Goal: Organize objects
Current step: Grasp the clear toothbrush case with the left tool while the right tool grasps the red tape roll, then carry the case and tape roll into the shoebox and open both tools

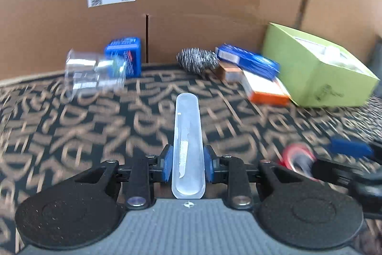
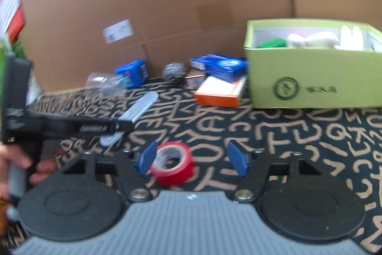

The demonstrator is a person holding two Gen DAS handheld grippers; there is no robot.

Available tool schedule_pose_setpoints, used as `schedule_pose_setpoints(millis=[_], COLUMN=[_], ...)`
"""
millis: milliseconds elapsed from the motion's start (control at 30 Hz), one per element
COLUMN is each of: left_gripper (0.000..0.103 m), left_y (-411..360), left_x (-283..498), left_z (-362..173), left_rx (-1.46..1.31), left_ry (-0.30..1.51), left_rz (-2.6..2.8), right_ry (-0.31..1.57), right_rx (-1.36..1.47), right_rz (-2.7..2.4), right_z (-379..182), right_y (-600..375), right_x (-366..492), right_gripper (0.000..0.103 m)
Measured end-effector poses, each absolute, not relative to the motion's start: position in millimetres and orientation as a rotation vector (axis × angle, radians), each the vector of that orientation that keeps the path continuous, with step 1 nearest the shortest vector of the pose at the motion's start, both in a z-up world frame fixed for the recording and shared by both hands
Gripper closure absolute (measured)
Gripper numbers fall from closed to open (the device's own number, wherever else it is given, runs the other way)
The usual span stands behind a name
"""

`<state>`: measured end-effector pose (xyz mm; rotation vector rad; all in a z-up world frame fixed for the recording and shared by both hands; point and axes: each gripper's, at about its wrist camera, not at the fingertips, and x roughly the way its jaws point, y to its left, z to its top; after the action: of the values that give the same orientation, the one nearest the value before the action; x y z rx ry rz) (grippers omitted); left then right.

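The clear plastic case (image 1: pixel 188 147), long, smooth and round-ended with what looks like a small blade inside, is sitting pinched near its rear end between the blue pads of the left gripper (image 1: pixel 188 165), held above the letter-patterned surface (image 1: pixel 95 135) and pointing toward the cardboard backdrop. Being slick and gripped far back, it is liable to pivot or slide out on the way to the green cardboard box (image 2: pixel 310 78). The right gripper (image 2: pixel 193 159) is standing wide open and empty around the glossy red tape roll (image 2: pixel 174 165), which is lying nearer its left finger and could get nudged aside on closing.
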<state>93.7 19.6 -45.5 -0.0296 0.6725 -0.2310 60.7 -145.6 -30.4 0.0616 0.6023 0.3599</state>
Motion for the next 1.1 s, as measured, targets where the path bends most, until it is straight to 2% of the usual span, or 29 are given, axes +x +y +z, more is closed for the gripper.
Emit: schedule_pose_setpoints(millis=[67, 133, 167, 233, 300, 333, 433, 467, 500, 567, 767, 833, 900, 967, 1033, 1067, 1100], left_gripper=[0.072, 0.05, 0.034, 0.032, 0.032, 0.032, 0.035, 0.043, 0.059, 0.074, 0.073, 0.067, 0.055, 0.053, 0.059, 0.073, 0.074], left_y=[23, 20, 15, 12, 6, 6, 2, 0, 1, 2, -7, -8, -6, -4, -4, -5, -6], left_x=[82, 82, 90, 97, 108, 109, 112, 111, 110, 107, 98, 100, 104, 106, 106, 104, 102], left_z=[-45, -45, -47, -46, -49, -49, -52, -53, -53, -50, -49, -50, -51, -51, -51, -50, -48], left_rx=[-0.045, -0.035, -0.022, 0.001, 0.023, 0.026, 0.065, 0.082, 0.085, 0.08, 0.152, 0.149, 0.13, 0.111, 0.121, 0.123, 0.124], left_ry=[0.671, 0.664, 0.662, 0.647, 0.657, 0.662, 0.654, 0.646, 0.641, 0.651, 0.652, 0.652, 0.653, 0.654, 0.654, 0.657, 0.662], left_rz=[-0.228, -0.207, -0.199, -0.188, -0.189, -0.193, -0.196, -0.196, -0.208, -0.241, -0.266, -0.251, -0.234, -0.22, -0.23, -0.253, -0.267], right_ry=[0.604, 0.621, 0.626, 0.637, 0.631, 0.631, 0.636, 0.639, 0.64, 0.641, 0.649, 0.654, 0.658, 0.659, 0.658, 0.656, 0.654], right_rx=[0.004, -0.021, -0.033, -0.062, -0.069, -0.066, -0.075, -0.073, -0.071, -0.062, -0.068, -0.07, -0.071, -0.059, -0.056, -0.052, -0.045], right_rz=[0.369, 0.362, 0.353, 0.342, 0.34, 0.338, 0.339, 0.338, 0.334, 0.328, 0.324, 0.324, 0.326, 0.33, 0.329, 0.33, 0.329], right_z=[-32, -36, -37, -39, -39, -39, -40, -40, -40, -40, -40, -41, -42, -42, -41, -41, -40], right_y=[-133, -125, -122, -116, -115, -115, -119, -122, -124, -128, -127, -125, -125, -127, -128, -129, -129], right_x=[60, 62, 63, 65, 63, 62, 55, 52, 49, 44, 44, 47, 48, 48, 48, 48, 47], right_gripper=[0.034, 0.034, 0.034, 0.04, 0.057, 0.057, 0.057, 0.057, 0.057, 0.057, 0.056, 0.054, 0.053, 0.054, 0.057, 0.057, 0.057])
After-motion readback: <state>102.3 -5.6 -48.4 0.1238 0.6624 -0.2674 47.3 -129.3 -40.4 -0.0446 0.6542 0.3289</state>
